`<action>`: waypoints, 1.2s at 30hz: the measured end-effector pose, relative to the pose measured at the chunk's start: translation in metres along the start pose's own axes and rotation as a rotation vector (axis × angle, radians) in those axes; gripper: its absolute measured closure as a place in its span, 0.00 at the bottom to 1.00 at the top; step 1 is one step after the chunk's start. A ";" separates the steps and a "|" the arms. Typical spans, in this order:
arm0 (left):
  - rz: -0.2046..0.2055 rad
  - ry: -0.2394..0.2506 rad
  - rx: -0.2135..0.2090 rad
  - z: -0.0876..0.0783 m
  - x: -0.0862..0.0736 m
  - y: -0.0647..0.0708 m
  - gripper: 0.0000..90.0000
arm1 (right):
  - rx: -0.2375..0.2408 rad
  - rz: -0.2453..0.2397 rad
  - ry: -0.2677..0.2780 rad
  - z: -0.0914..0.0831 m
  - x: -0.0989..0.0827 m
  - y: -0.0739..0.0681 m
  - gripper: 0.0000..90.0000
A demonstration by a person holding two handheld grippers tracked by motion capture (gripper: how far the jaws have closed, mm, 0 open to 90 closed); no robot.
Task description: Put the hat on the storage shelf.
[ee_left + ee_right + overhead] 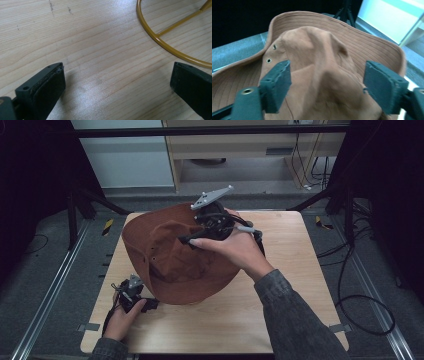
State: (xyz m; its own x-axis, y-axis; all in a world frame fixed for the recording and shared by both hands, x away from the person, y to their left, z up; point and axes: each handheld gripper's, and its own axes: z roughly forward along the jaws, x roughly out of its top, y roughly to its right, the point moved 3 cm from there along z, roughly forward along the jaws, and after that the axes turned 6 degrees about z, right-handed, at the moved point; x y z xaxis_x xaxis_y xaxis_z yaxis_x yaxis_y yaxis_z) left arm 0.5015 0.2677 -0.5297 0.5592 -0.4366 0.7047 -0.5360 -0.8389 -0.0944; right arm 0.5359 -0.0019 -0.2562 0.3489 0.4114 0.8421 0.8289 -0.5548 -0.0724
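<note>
A wooden desk (pixel 280 290) fills the middle of the room, with a person's 2 forearms reaching in from the near edge.

At the left, near the desk's front corner, the left gripper (pixel 131 296) rests low in the person's left hand (pixel 120 317), just beside the near edge of a brown wide-brimmed hat (pixel 175 265). In the left gripper view its 2 fingers (pixel 48 86) stand wide apart over bare wood, holding nothing, and part of a yellow metal ring (pixel 160 40) lies on the desk ahead of them.

The hat sits left of the desk's centre, crown up and crumpled, its brim spread wide and curling upward at the far side.

To the right, the right hand (pixel 240 247) holds the right gripper (pixel 192 240) over the hat's crown. In the right gripper view its 2 fingers (pixel 277 82) are spread on either side of the creased crown (pixel 319 65), which rises between them; the pads do not press on the cloth.
</note>
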 end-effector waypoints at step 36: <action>0.002 0.003 -0.012 0.001 0.001 -0.001 0.00 | -0.249 0.173 0.110 -0.127 -0.108 0.076 0.11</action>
State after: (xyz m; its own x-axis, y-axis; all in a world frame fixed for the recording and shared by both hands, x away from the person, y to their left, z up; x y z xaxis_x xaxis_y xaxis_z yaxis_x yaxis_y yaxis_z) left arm 0.5033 0.2674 -0.5298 0.5561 -0.4371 0.7069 -0.5448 -0.8340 -0.0871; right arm 0.5060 -0.1805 -0.2852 0.4145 0.2229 0.8823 0.6246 -0.7748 -0.0977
